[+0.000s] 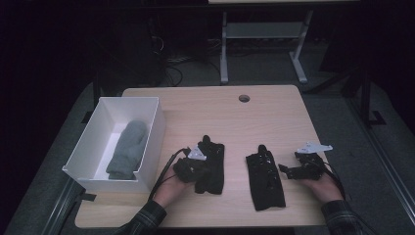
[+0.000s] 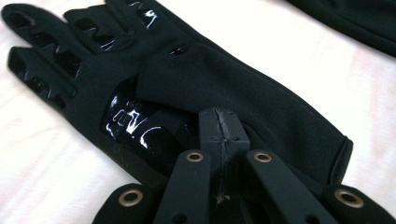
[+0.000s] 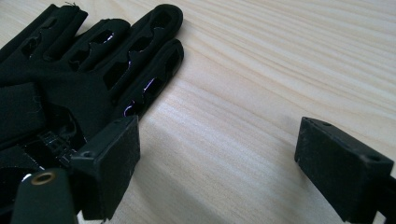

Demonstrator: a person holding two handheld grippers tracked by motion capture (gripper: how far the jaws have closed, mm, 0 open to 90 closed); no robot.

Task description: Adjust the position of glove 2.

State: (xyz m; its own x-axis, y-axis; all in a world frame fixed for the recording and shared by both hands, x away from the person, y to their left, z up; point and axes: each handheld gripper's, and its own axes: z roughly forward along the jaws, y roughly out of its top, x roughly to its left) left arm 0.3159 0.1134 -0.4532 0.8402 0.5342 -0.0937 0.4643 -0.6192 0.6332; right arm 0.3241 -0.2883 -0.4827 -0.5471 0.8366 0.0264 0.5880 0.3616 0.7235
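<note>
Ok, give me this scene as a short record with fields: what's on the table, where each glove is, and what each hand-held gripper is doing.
surface: light wooden table
container: white box at the table's left edge
in container: grey mitten lying flat
left black glove: flat on the table, right of the box
right black glove: flat on the table, apart from the other glove
left hand-held gripper: jaws shut, tips over the left black glove's cuff end; a pinch of fabric cannot be confirmed
right hand-held gripper: jaws open, beside the right black glove's fingers, holding nothing
</note>
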